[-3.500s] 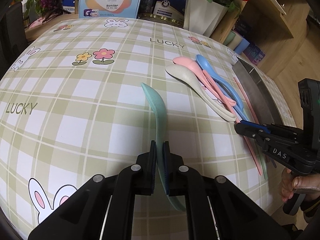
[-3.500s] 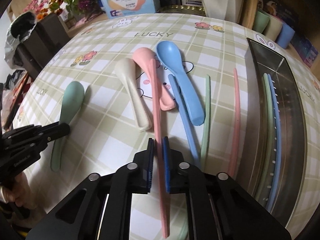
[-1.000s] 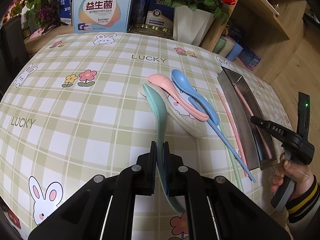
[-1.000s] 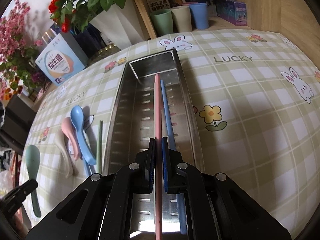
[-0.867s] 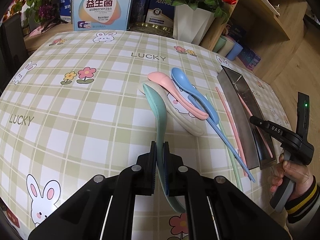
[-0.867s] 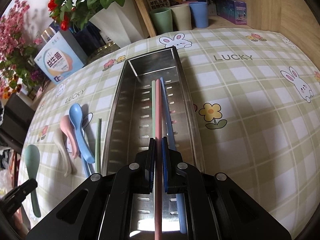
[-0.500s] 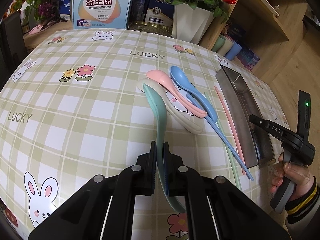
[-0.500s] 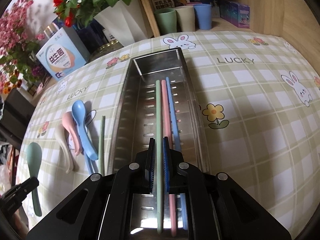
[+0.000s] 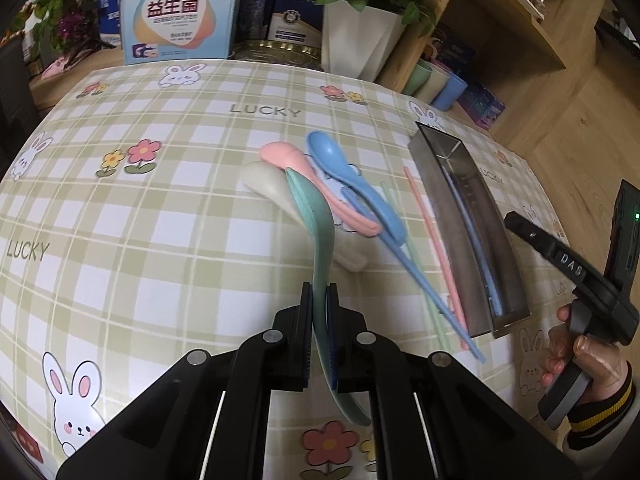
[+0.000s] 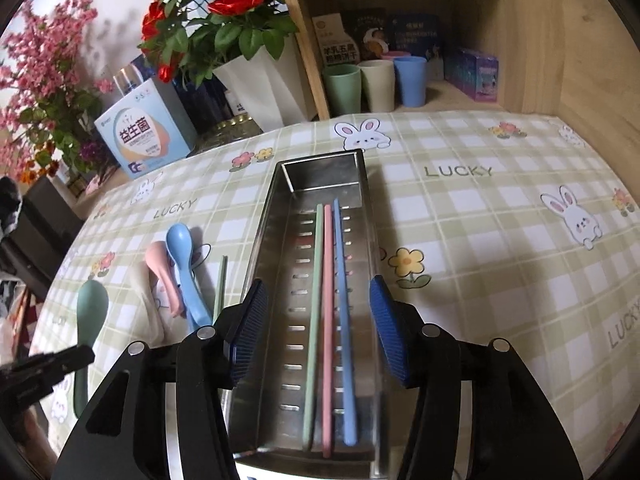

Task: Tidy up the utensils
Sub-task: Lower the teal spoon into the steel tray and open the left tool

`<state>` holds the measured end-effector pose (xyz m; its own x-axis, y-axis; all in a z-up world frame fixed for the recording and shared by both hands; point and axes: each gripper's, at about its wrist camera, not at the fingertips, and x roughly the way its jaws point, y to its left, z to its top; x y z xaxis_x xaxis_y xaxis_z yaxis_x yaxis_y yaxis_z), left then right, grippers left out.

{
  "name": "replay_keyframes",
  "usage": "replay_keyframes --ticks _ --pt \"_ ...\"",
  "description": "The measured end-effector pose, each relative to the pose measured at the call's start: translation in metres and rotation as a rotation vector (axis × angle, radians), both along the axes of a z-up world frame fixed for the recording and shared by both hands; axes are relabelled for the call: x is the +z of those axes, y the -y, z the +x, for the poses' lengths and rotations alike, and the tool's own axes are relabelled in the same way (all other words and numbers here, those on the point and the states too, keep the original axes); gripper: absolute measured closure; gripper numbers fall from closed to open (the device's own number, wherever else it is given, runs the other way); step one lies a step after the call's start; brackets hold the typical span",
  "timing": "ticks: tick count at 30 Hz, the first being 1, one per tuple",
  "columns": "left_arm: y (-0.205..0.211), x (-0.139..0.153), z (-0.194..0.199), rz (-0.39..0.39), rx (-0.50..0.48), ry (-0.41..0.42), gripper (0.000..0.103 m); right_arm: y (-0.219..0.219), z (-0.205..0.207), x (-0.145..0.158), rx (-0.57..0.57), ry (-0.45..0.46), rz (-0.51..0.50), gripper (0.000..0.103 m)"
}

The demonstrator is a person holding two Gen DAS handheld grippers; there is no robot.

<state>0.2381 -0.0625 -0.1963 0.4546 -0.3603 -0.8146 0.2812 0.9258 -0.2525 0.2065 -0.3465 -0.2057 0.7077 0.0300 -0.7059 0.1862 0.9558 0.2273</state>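
Left gripper clamps speckled green spoon (curved) — right gripper opening, empty.

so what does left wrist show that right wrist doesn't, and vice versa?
Left wrist only: left gripper shut on the mint-green plastic spoon; pink chopstick on the table; the hand on the right gripper.

Right wrist only: right gripper with jaws opening, nothing between them; green, pink and blue chopsticks side by side inside the steel tray.

Both: tray, blue spoon.
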Motion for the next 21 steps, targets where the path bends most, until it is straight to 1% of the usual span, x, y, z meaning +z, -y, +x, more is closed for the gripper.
replay_keyframes --ticks 2,4,5,6,7,13,16,21 --pt "0.010 0.003 0.003 -0.016 -0.013 -0.014 0.097 0.004 -0.001 -0.001 -0.003 -0.008 0.005 0.045" --pt "0.022 0.005 0.006 -0.044 -0.029 -0.034 0.097 0.011 -0.002 -0.004 -0.014 -0.019 0.019 0.032" --pt "0.030 0.007 0.007 -0.050 -0.039 -0.039 0.097 0.013 -0.003 -0.005 -0.017 -0.024 0.022 0.029" --pt "0.035 0.007 0.008 -0.051 -0.046 -0.041 0.097 0.016 -0.003 -0.006 -0.022 -0.031 0.021 0.021" --pt "0.044 0.008 0.009 -0.051 -0.058 -0.045 0.097 0.019 -0.003 -0.006 -0.023 -0.033 0.020 0.016" --pt "0.092 0.011 0.021 -0.072 -0.113 -0.070 0.097 0.035 -0.007 -0.002 -0.044 -0.029 0.007 0.016" --pt "0.117 0.012 0.025 -0.070 -0.140 -0.068 0.097 0.046 -0.011 0.001 -0.063 -0.020 0.002 0.016" --pt "0.156 0.014 0.026 -0.051 -0.201 -0.055 0.097 0.072 -0.017 0.003 -0.128 -0.016 0.018 0.016"
